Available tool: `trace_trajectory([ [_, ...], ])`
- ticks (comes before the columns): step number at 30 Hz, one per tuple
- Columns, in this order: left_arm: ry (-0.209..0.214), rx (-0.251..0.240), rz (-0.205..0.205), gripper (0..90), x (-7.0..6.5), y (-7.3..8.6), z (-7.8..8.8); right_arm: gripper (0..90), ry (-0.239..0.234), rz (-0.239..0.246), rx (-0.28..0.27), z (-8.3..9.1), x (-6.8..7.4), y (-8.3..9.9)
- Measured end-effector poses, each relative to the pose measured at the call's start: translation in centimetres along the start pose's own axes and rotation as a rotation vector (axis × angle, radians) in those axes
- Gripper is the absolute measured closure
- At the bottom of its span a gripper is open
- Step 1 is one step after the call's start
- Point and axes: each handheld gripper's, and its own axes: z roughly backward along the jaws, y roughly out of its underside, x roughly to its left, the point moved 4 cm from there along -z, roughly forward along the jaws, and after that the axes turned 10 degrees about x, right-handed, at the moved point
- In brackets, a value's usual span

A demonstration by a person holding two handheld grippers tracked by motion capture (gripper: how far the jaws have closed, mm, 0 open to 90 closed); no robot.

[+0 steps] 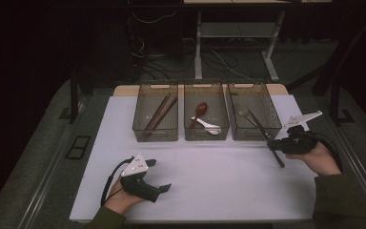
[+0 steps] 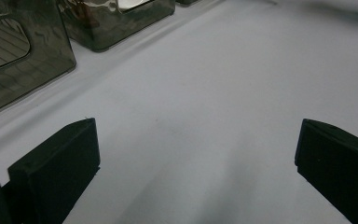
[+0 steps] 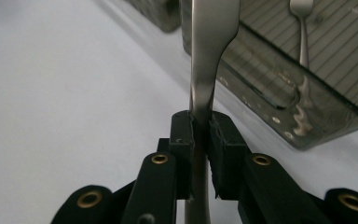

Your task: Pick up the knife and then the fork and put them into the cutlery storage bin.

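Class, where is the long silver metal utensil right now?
High view, right side: the silver metal utensil is clamped in the right gripper, beside the right smoky plastic bin.

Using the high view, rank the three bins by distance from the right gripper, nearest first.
1. The right bin, holding a fork, sits just beside the right gripper.
2. The middle bin, with the spoons, is farther to the left.
3. The left bin, with the chopsticks, is farthest, at the row's left end.

Table cover (image 1: 209, 191) is looking matt white, smooth, maybe paper or cloth. Bins (image 1: 253, 112) are showing smoky see-thru plastic, glossy w/ ribbed floors. Knife (image 3: 209, 56) is gleaming as brushed metal, smooth; fork (image 3: 302, 18) likewise. Chopsticks (image 1: 158, 114) are looking like wood. Right gripper (image 3: 200, 133) pads are appearing matt black, rubbery.
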Motion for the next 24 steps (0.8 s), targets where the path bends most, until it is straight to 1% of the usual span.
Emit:
trace_trajectory([
  [5, 0.002, 0.002, -0.003, 0.0, 0.0, 0.0, -0.1, 79.9, -0.011, -0.026, -0.074, 0.5, -0.4, 0.0],
  [6, 0.002, 0.001, -0.003, 0.0, 0.0, 0.0, -0.1, 79.9, -0.011, -0.025, -0.092, 0.5, -0.5, -0.1],
  [8, 0.002, 0.001, -0.004, 0.0, 0.0, 0.0, -0.1, 79.9, -0.016, -0.04, -0.128, 0.8, -0.5, -0.1],
  [13, 0.003, 0.001, -0.003, 0.0, 0.0, 0.0, -0.1, 79.9, -0.032, -0.066, -0.219, 1.9, -0.8, -0.4],
  [15, 0.003, 0.0, -0.002, 0.0, 0.0, 0.0, -0.1, 79.9, -0.029, -0.076, -0.255, 2.3, -0.9, -0.5],
  [16, 0.003, 0.0, -0.003, 0.0, 0.0, 0.0, -0.1, 79.9, -0.024, -0.082, -0.283, 2.5, -1.0, -0.6],
  [18, 0.003, 0.0, -0.002, 0.0, 0.0, 0.0, -0.1, 79.9, -0.016, -0.09, -0.316, 2.9, -1.2, -0.7],
  [24, 0.002, -0.002, -0.001, 0.0, 0.0, 0.0, -0.1, 79.9, 0.007, -0.112, -0.383, 4.0, -1.7, -1.1],
])
